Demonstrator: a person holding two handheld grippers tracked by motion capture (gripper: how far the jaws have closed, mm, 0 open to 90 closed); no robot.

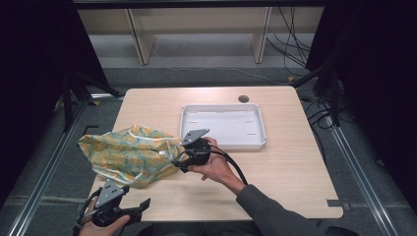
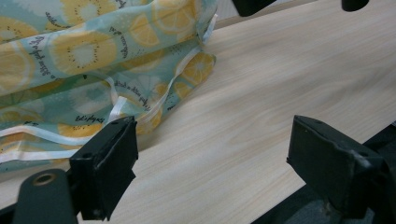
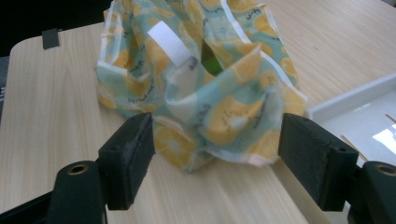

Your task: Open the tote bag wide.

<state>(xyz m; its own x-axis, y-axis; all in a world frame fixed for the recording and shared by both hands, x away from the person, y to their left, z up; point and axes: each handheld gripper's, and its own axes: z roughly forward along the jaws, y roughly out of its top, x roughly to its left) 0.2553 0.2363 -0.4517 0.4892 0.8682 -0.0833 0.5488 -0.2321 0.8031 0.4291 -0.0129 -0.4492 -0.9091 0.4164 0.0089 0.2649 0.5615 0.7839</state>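
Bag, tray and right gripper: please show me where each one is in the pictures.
Bag (image 1: 129,153), high view, on the middle of the printed cloth.
Tray (image 1: 222,142), high view, on its near rim.
Right gripper (image 3: 217,154), right gripper view, midway between its two black fingertips, open around the bag's near end.

You have one fabric bag (image 1: 133,155), pale teal with a yellow citrus-slice print and white trim. It lies crumpled and slack on the left half of the table, its bunched right end raised, folded and gaping slightly, showing something green inside.
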